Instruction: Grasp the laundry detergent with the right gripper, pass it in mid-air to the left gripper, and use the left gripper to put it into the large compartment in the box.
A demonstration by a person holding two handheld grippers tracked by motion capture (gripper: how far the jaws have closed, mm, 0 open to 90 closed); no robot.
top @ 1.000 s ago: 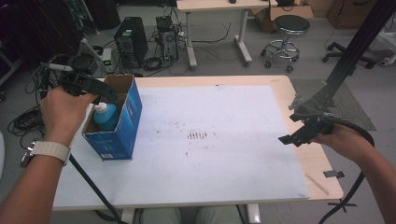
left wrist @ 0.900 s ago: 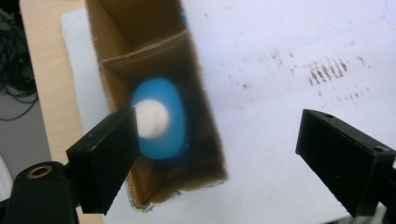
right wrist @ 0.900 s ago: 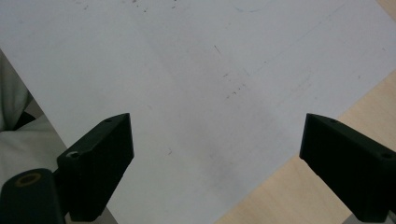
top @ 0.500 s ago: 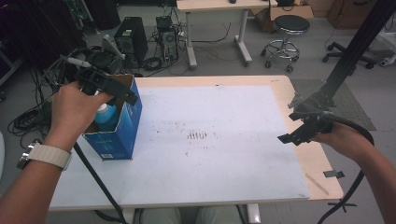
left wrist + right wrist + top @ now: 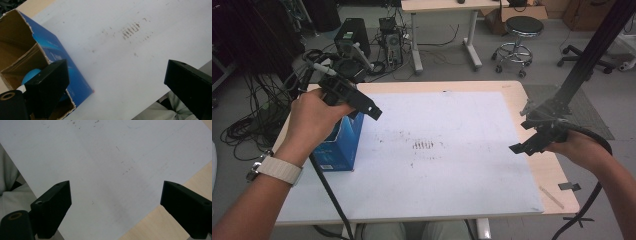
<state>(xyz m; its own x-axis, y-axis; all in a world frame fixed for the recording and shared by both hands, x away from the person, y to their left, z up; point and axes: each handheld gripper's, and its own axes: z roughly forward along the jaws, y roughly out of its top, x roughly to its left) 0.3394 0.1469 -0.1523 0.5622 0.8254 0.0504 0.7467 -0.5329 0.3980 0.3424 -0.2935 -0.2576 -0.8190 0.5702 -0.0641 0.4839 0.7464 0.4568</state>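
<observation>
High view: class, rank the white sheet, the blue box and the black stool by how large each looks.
1. White sheet, by far the largest.
2. Blue box, partly hidden by the left hand.
3. Black stool, smallest, though it stands farther from the camera, so its true size is unsure.

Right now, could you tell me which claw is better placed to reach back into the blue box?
Left. The left claw hangs open just above the box, whose blue bottle shows beside its jaw. The right claw sits open at the table's far side, over bare mat.
</observation>
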